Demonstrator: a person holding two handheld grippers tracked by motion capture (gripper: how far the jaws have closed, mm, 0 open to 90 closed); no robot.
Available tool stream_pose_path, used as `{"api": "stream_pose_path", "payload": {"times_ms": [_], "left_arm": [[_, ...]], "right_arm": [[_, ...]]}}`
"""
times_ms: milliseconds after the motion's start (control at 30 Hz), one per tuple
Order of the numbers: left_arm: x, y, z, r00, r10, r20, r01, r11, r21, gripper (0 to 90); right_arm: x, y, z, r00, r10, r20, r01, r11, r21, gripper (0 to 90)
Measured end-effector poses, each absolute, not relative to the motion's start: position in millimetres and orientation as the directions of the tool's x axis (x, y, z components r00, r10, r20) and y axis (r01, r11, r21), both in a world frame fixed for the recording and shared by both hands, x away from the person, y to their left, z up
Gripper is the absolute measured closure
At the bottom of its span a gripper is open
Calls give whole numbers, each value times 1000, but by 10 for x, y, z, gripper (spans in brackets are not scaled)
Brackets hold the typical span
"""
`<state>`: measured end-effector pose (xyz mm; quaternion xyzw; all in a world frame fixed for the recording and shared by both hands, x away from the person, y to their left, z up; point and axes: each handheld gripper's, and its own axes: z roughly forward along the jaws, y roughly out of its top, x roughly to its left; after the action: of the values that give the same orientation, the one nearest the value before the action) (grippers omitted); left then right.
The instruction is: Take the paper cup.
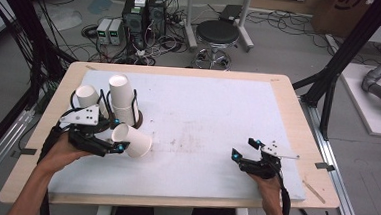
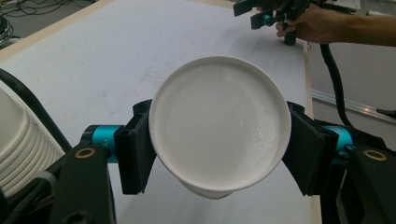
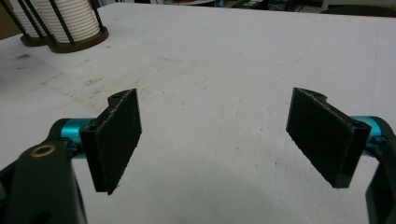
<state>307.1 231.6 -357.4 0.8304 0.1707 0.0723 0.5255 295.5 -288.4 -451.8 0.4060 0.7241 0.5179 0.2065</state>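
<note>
The paper cup (image 1: 132, 140) sits clamped between the jaws of the left gripper (image 1: 118, 136), at the left side of the table (image 1: 288, 118) and just in front of the two wire cup holders (image 1: 136, 118). Its long axis lies roughly level rather than upright. In the high view its open mouth seems to point right, toward the middle of the white mat (image 1: 213, 119), though the angle makes that hard to be sure of. In the left gripper view the cup (image 2: 219, 135) faces the camera with its flat round base, and the two black pads (image 2: 135, 156) press on its wall from either side, so the grip is across the cup and not along it.

The relation that matters for the coming move is this tilt: to stand the cup on the mat, the left hand (image 1: 63, 152) would probably have to roll the wrist until the cup's axis is vertical.

The right gripper (image 1: 246, 150) rests well apart from the cup, near the right front of the mat. Its jaws stand wide with nothing between them; in the right gripper view, bare mat lies between its pads (image 3: 116, 140). The left hand is far the nearer of the two to the stacked cups (image 1: 121, 98) in the holders.
</note>
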Motion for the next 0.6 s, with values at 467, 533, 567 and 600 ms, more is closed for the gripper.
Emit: {"api": "stream_pose_path", "payload": {"times_ms": [467, 533, 567, 600], "left_arm": [[3112, 2373, -3690, 920, 385, -73, 228, -374, 899, 336], [3117, 2381, -3696, 918, 389, -74, 230, -373, 899, 336], [3117, 2381, -3696, 918, 389, -74, 230, -373, 899, 336], [3118, 2383, -3696, 918, 390, -74, 230, -371, 900, 336]], "right_arm": [[2958, -2891, -4518, -594, 794, 130, 376, 131, 917, 185], [2961, -2895, -4520, -596, 792, 132, 374, 129, 918, 185], [2961, -2895, -4520, -596, 792, 132, 374, 129, 918, 185], [2960, -2898, -4519, -590, 796, 134, 375, 124, 919, 185]]}}
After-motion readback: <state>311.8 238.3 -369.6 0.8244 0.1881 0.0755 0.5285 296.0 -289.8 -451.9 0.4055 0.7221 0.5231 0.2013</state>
